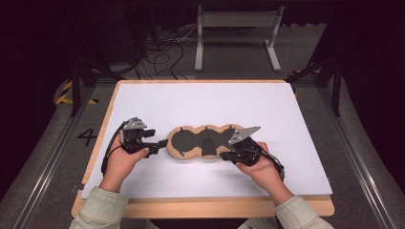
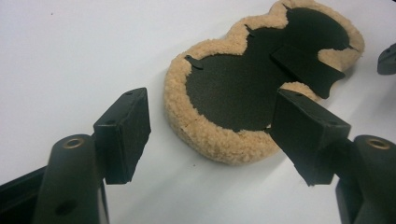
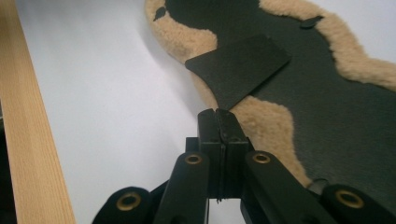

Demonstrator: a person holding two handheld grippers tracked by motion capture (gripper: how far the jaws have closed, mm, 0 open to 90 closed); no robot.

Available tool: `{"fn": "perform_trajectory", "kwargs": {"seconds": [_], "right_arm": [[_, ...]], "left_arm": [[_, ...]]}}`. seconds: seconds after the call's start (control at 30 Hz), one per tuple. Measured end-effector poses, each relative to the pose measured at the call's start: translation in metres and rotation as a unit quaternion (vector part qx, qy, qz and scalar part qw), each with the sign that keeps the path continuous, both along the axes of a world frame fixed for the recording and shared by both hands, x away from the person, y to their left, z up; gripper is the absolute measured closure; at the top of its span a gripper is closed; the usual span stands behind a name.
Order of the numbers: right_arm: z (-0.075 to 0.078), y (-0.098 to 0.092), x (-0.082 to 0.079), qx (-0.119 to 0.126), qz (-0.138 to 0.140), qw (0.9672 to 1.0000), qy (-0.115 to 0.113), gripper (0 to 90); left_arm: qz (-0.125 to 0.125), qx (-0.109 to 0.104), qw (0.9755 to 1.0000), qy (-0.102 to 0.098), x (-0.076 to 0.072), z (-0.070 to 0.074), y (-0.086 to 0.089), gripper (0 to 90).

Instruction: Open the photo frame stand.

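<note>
Overhead looks down; gripper views close, sharing fleece pad (image 1: 203, 142).

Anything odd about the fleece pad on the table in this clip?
One thing: a black flap on the fleece pad stands lifted off its dark face instead of lying flat. The right gripper, jaws closed, sits at the flap's corner; whether it pinches it is unclear.

Bright even light on the white sheet (image 1: 200, 102), dark surroundings, soft shadows, near jaws slightly blurred

Tan fleece three-lobed pad with black leather top (image 1: 200, 141) lies mid white-covered wooden table (image 1: 200, 102), w/ left gripper (image 1: 160, 143) at its left end, right gripper (image 1: 228, 155) at right-front edge.
</note>
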State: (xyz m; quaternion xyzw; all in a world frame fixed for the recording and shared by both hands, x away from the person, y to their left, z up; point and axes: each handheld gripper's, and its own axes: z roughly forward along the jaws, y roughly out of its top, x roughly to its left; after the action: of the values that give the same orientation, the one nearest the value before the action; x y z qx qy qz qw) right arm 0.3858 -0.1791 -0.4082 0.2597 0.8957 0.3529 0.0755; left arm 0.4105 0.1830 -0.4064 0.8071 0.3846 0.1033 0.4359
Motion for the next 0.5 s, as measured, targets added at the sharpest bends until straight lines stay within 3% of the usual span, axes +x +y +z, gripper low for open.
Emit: {"fn": "perform_trajectory", "kwargs": {"seconds": [0.17, 0.37, 0.5], "right_arm": [[-0.008, 0.008, 0.002, -0.008, 0.003, 0.9999, 0.013, 90.0], [-0.022, 0.015, 0.006, -0.020, 0.003, 0.9994, 0.028, 90.0], [-0.028, 0.017, 0.009, -0.025, -0.001, 0.9991, 0.034, 90.0]], "left_arm": [[0.019, -0.013, 0.9997, -0.008, -0.001, 0.001, 0.002, 27.9], [0.008, -0.028, 0.9996, -0.003, 0.001, -0.002, 0.000, 30.3], [0.006, -0.019, 0.9998, -0.007, 0.001, -0.003, -0.002, 30.2]]}}
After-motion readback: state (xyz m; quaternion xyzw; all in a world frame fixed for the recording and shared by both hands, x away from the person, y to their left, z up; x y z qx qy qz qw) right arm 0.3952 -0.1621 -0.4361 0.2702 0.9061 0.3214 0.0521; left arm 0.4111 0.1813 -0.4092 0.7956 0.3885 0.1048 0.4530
